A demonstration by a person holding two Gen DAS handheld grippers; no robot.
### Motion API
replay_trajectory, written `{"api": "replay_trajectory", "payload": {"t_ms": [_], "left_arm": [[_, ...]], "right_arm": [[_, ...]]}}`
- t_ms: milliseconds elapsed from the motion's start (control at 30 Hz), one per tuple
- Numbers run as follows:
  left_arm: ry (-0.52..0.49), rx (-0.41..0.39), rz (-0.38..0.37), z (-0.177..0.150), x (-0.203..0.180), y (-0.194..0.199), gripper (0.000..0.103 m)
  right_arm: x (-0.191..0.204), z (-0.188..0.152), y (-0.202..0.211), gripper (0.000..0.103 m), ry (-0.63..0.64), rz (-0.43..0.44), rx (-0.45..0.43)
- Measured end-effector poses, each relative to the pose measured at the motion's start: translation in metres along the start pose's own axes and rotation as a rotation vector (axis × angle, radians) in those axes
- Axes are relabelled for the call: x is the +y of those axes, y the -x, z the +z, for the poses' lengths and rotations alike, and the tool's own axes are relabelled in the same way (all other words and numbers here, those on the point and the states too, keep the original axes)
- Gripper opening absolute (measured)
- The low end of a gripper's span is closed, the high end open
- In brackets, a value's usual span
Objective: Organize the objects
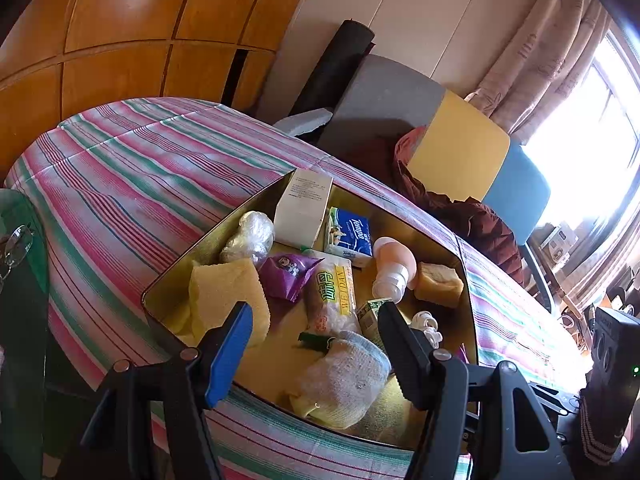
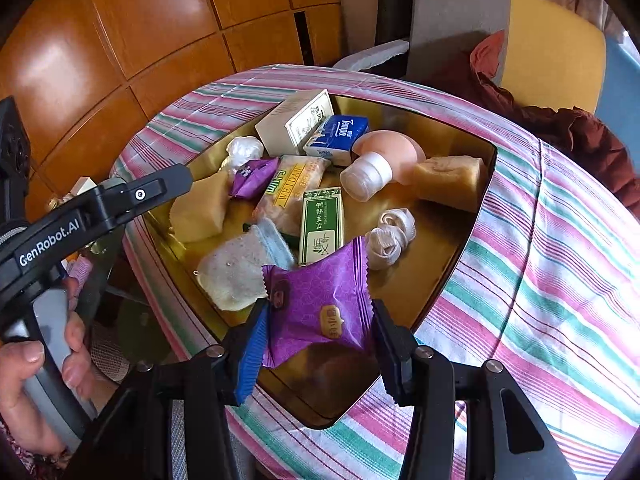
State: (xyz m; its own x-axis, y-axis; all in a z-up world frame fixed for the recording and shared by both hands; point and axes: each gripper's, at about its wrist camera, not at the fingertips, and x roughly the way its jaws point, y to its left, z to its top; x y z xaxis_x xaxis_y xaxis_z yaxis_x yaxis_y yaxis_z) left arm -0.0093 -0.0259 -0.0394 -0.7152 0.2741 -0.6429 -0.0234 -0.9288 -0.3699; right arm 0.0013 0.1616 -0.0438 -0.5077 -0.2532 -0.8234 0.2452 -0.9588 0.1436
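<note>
The right gripper [image 2: 320, 328] holds a purple snack packet [image 2: 318, 306] between its jaws, above the near corner of the gold tray [image 2: 460, 248] on the striped tablecloth [image 2: 560, 240]. The left gripper [image 1: 316, 330] hangs above the tray, jaws spread wide, gripping nothing, over the grey sock [image 1: 344, 376] and yellow sponge [image 1: 224, 296]

The tray [image 2: 460, 264] lies on the counter [image 2: 560, 280]; inside, the box [image 2: 280, 128] sits at twelve o'clock, the sock [image 2: 236, 272] at seven.

Both wrist views above tray [image 1: 160, 312]
</note>
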Motion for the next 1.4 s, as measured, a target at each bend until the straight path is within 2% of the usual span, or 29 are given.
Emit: {"api": "replay_trajectory", "payload": {"t_ms": [200, 467, 700, 967, 1067, 1133, 1267, 1400], "left_arm": [[-0.006, 0.001, 0.002, -0.001, 0.0, 0.001, 0.066], [-0.001, 0.004, 0.001, 0.0, 0.0, 0.0, 0.066], [-0.008, -0.01, 0.006, 0.001, -0.002, 0.003, 0.066], [-0.021, -0.035, 0.011, 0.003, -0.006, 0.009, 0.066], [-0.025, -0.032, 0.03, 0.004, -0.008, 0.009, 0.066], [-0.028, -0.024, 0.058, 0.004, -0.009, 0.008, 0.066], [-0.027, 0.008, 0.099, 0.007, -0.013, 0.007, 0.066], [-0.063, -0.006, 0.136, 0.01, -0.02, 0.013, 0.066]], "right_arm": [[0.002, -0.001, -0.004, 0.057, -0.001, 0.001, 0.006], [0.001, -0.003, -0.003, 0.057, -0.005, 0.004, 0.0], [-0.013, 0.002, 0.009, 0.058, -0.049, -0.026, -0.062], [-0.015, 0.02, 0.024, 0.059, -0.067, 0.027, -0.12], [-0.011, 0.024, 0.027, 0.067, -0.075, 0.019, -0.143], [-0.01, 0.024, 0.028, 0.078, -0.09, -0.001, -0.15], [-0.011, 0.023, 0.027, 0.085, -0.119, -0.065, -0.15], [-0.013, 0.024, 0.027, 0.091, -0.128, -0.122, -0.137]]}}
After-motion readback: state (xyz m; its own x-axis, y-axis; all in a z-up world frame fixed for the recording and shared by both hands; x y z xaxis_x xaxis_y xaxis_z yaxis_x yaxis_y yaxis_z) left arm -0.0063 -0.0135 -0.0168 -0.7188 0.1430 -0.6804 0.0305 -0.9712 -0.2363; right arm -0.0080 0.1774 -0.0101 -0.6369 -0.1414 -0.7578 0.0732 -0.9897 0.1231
